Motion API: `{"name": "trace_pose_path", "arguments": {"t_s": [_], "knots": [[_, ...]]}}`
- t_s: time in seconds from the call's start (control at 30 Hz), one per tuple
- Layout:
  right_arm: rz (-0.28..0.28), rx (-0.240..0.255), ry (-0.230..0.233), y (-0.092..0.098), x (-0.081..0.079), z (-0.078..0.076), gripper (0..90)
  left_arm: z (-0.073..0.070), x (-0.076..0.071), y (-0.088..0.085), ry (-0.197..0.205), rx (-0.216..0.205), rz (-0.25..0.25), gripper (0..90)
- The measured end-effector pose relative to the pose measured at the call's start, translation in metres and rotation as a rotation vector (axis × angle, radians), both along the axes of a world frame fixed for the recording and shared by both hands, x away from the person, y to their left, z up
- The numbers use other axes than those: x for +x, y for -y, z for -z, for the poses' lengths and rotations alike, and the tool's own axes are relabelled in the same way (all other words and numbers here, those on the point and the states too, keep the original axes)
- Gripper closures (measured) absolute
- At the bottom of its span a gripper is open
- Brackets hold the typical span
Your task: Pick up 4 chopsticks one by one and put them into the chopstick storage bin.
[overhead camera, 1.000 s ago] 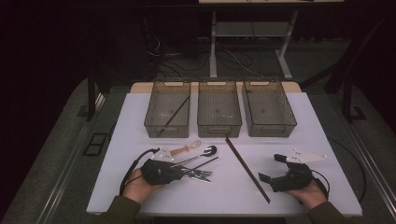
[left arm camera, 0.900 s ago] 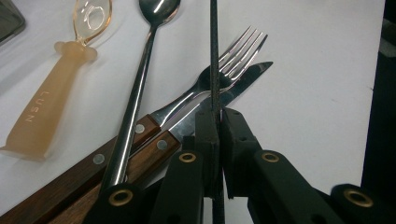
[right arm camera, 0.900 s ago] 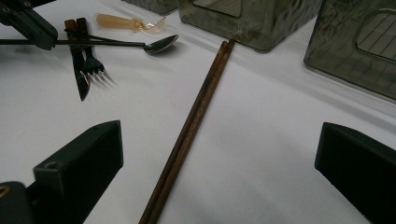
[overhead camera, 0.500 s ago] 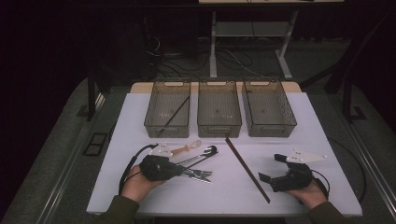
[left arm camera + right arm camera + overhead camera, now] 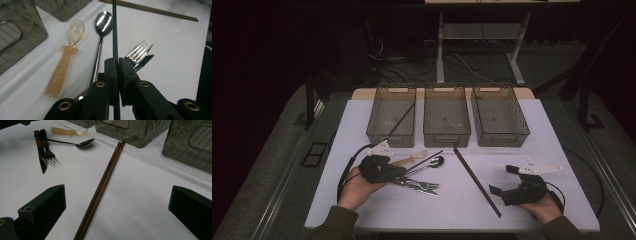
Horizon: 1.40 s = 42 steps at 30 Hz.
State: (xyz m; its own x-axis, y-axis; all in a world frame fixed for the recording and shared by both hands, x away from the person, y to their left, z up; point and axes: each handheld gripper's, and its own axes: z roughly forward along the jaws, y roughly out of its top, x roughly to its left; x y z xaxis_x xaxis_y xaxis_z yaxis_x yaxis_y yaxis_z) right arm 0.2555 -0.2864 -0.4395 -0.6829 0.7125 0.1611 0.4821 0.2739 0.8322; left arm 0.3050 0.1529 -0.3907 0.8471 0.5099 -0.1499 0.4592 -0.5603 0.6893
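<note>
My left gripper (image 5: 117,62) is shut on a thin black chopstick (image 5: 115,30) that runs straight up between its jaws, lifted a little off the table. From above, the left gripper (image 5: 403,172) sits at the table's front left with the black chopstick (image 5: 427,161) pointing right and away. Under it lie an amber plastic spoon (image 5: 65,62), a metal spoon (image 5: 103,22), a fork (image 5: 140,51) and a knife (image 5: 146,60). My right gripper (image 5: 503,180) rests open at the front right. A pair of brown chopsticks (image 5: 105,180) lies on the table ahead between its jaws.
Three smoky clear bins (image 5: 391,134) (image 5: 447,136) (image 5: 500,137) stand in a row at the back of the white table (image 5: 362,200). The left bin holds another black chopstick (image 5: 402,119) leaning inside. The brown chopsticks (image 5: 477,181) lie diagonally between both hands.
The left hand has risen and shifted slightly away from the table's front edge, carrying the black chopstick. The right hand has kept still.
</note>
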Motion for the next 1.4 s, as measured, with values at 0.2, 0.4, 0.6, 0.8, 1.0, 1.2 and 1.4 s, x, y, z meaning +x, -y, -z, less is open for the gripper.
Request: {"name": "trace_pose_path", "arguments": {"t_s": [0.2, 0.4, 0.6, 0.8, 1.0, 1.2, 1.4], "knots": [[0.001, -0.002, 0.0, 0.0, 0.0, 0.0, 0.8, -0.007, 0.013, -0.002, 0.018, -0.014, -0.025, 86.1], [0.005, -0.001, -0.005, 0.001, 0.0, 0.0, 0.8, -0.015, 0.024, -0.003, 0.036, -0.02, -0.052, 86.1], [0.009, 0.004, -0.003, 0.001, 0.0, 0.0, 0.8, -0.022, 0.036, -0.004, 0.041, -0.029, -0.079, 86.1], [0.014, 0.012, -0.003, 0.002, 0.0, 0.0, 0.8, -0.031, 0.049, -0.005, 0.053, -0.025, -0.104, 86.1], [0.015, 0.014, -0.002, 0.002, 0.0, 0.0, 0.8, -0.04, 0.066, -0.004, 0.062, -0.012, -0.129, 86.1], [0.016, 0.015, -0.003, 0.002, 0.0, 0.0, 0.8, -0.044, 0.087, -0.007, 0.066, -0.011, -0.18, 86.1], [0.02, 0.02, -0.005, 0.003, -0.001, -0.001, 0.8, -0.048, 0.108, -0.012, 0.06, -0.013, -0.251, 86.1]]}}
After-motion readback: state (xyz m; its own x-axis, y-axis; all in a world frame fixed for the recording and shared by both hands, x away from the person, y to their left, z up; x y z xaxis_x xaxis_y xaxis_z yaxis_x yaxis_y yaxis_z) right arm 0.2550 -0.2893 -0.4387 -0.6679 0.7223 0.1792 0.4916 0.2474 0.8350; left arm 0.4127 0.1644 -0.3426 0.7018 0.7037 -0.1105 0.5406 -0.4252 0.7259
